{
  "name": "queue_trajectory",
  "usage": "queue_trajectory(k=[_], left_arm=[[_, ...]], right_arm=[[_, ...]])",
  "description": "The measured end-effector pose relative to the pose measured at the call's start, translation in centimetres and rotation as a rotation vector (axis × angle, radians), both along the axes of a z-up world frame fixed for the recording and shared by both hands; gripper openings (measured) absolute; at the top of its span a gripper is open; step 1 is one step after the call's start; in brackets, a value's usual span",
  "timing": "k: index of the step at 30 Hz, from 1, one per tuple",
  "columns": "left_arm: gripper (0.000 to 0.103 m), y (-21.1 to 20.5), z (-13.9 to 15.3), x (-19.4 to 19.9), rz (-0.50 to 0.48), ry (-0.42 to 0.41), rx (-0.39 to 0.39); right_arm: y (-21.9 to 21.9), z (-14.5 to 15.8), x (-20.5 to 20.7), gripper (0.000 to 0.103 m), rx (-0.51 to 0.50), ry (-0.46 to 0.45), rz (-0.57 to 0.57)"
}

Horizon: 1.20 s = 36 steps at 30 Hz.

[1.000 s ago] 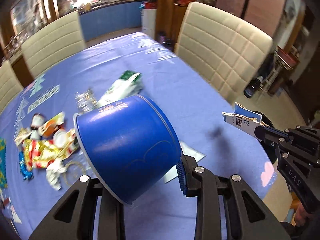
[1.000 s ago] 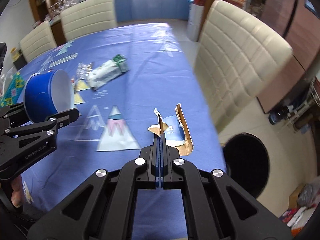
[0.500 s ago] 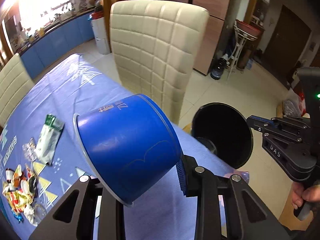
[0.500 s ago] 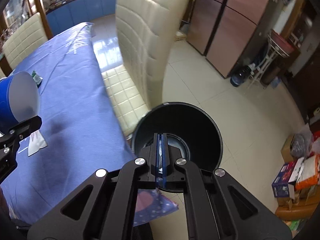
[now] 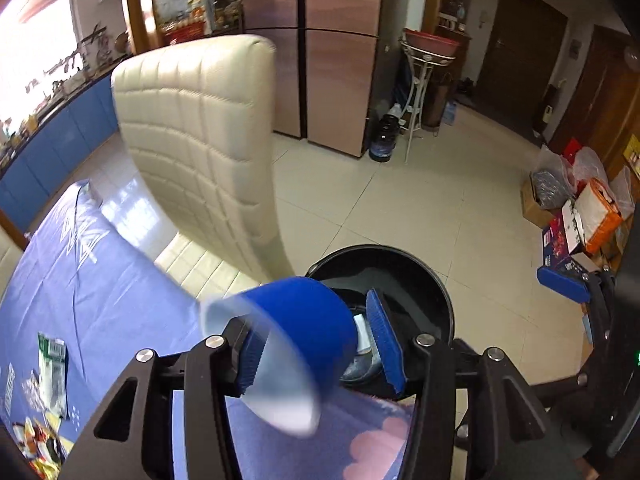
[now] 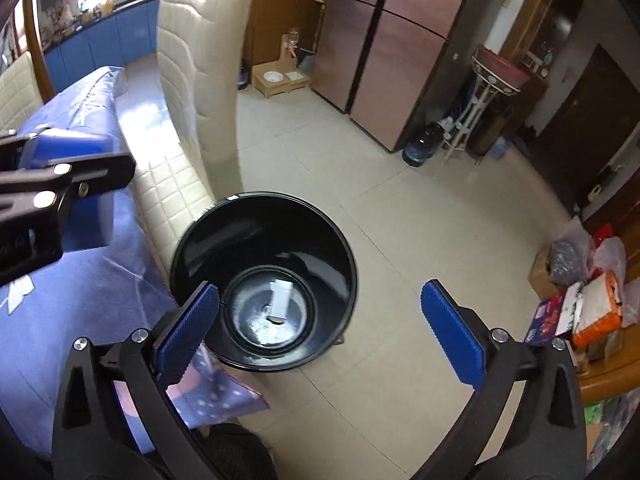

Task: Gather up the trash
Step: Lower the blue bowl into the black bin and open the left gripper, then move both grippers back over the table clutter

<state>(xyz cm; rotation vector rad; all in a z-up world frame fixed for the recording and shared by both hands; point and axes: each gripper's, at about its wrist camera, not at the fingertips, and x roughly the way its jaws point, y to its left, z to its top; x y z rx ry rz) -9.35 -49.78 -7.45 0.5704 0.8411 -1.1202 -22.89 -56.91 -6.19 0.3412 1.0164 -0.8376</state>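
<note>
Both jaws opening over black bin [image 6: 192,240]; blue cup [image 5: 304,320] (blurred) between left ones.

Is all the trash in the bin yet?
Not yet. A paper scrap already lies in the black bin, and the right tool is opening, empty. The left tool is opening, the blue cup between its pads. Wrappers are left on the table.
</note>
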Motion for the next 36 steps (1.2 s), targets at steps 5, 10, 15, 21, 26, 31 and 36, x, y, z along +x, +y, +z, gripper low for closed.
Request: queue_trajectory(k=[5, 10, 15, 21, 26, 31, 36], left_arm=[[0.069, -1.8, 0.3, -1.0, -0.021, -0.009, -0.01], [0.073, -1.4, 0.2, -0.3, 0.005, -0.023, -0.008], [0.073, 0.5, 0.2, 1.4, 0.065, 0.002, -0.002], [0.073, 4.7, 0.7, 4.4, 0.166, 0.002, -0.007], [0.073, 10.0, 1.4, 7.5, 0.3, -0.009, -0.016], [0.073, 17.1, 1.2, 10.9, 0.47, -0.003, -0.012], [0.073, 23.8, 0.2, 13.5, 0.626, 0.01, 0.014]], right_arm=[[-0.8, -0.3, -1.4, 0.1, 0.025, -0.012, -0.039], [-0.6, -0.2, -1.3, 0.1, 0.043, -0.029, -0.027], [0.7, 0.4, 0.8, 0.1, 0.048, -0.046, 0.039], [3.3, 1.5, 4.6, 0.1, 0.048, -0.068, 0.152], [6.8, 2.5, 8.4, 0.1, 0.047, -0.088, 0.284], [11.7, 3.2, 12.9, 0.1, 0.047, -0.098, 0.438], [17.4, 3.5, 17.3, 0.1, 0.061, -0.099, 0.599]])
